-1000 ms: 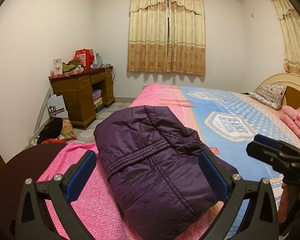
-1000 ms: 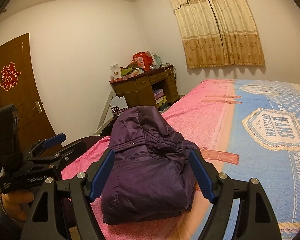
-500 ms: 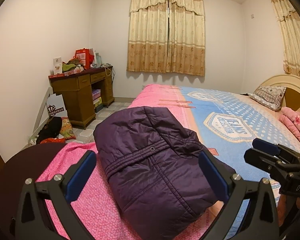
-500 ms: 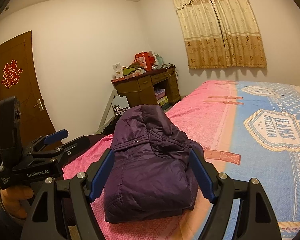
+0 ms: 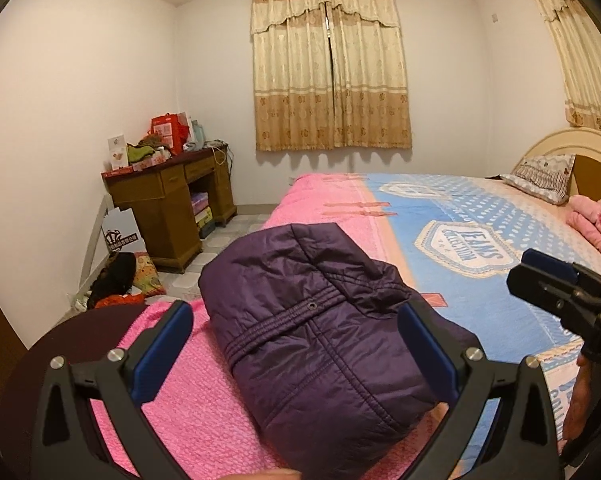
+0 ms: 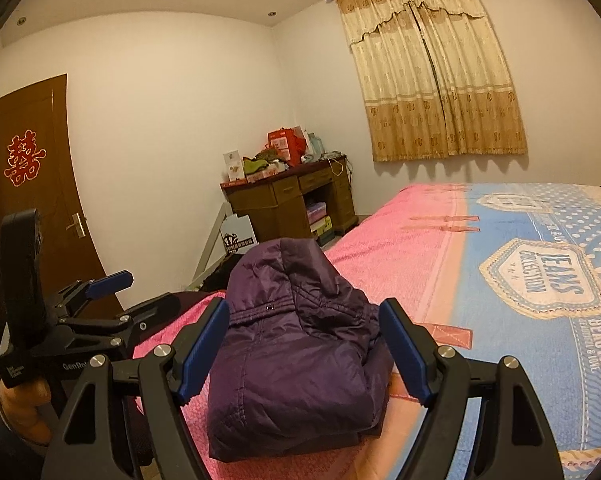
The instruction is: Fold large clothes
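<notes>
I'm looking down both claws at the purple puffer jacket (image 5: 316, 332), already bundled into a thick packet on the pink end of the bed (image 5: 204, 412), close to the foot edge. My left claw (image 5: 296, 344) stands wide with nothing between its blue pads; from it the jacket sits dead ahead at twelve o'clock, its long axis running from about five o'clock near me up toward eleven o'clock. My right claw (image 6: 304, 344) is spread wide too, holding nothing, and from there the bundle (image 6: 300, 356) also lies at twelve, lengthwise away from me with the hood-like hump at the far end. Neither claw touches the fabric that I can tell; both hang just short of the near edge, and I'd judge them about equally near, left at the nine o'clock side of the bundle, right at the three o'clock side. The fold looks nearly done to me, so any coming move is likely a last tuck or press on that near edge. Readable writing: "JEANS COLLECTION" on the blue bedspread badge (image 6: 540, 276), "GenRo…" partly visible on the left tool's body in the right view, and a red double-happiness character on the door (image 6: 24, 158).
</notes>
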The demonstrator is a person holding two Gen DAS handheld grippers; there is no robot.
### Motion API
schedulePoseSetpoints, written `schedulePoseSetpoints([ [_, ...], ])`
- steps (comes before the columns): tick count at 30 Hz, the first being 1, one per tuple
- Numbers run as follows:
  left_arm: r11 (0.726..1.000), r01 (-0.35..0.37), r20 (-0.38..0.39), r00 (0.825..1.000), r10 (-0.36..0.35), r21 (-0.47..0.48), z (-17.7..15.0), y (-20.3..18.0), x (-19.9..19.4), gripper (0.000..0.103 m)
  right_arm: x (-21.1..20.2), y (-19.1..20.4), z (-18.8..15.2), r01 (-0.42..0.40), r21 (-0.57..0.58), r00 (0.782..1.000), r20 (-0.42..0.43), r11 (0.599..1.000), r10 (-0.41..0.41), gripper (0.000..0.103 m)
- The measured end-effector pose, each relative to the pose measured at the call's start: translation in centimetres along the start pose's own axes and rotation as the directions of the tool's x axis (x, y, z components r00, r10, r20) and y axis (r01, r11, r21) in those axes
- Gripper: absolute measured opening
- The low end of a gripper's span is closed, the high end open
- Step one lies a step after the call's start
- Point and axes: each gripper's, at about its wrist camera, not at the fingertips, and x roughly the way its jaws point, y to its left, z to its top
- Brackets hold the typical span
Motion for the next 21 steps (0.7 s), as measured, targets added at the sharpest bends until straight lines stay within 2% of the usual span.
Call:
schedulePoseSetpoints([
  [7, 1.0, -0.03, 0.017, 0.999, 0.03, -0.005, 0.28, 0.4, 0.0, 0.103, -0.07, 0.11, 0.12, -0.003, -0.001, 1.0, 0.001, 1.0, 0.003, 0.078],
  [21, 1.0, -0.021, 0.021, 1.0, 0.021, -0.008, -0.15, 0.07, 0.36, 0.103, 0.65, 0.58, -0.29, -0.018, -0.016, 0.999, -0.038, 1.0, 0.018, 0.078],
])
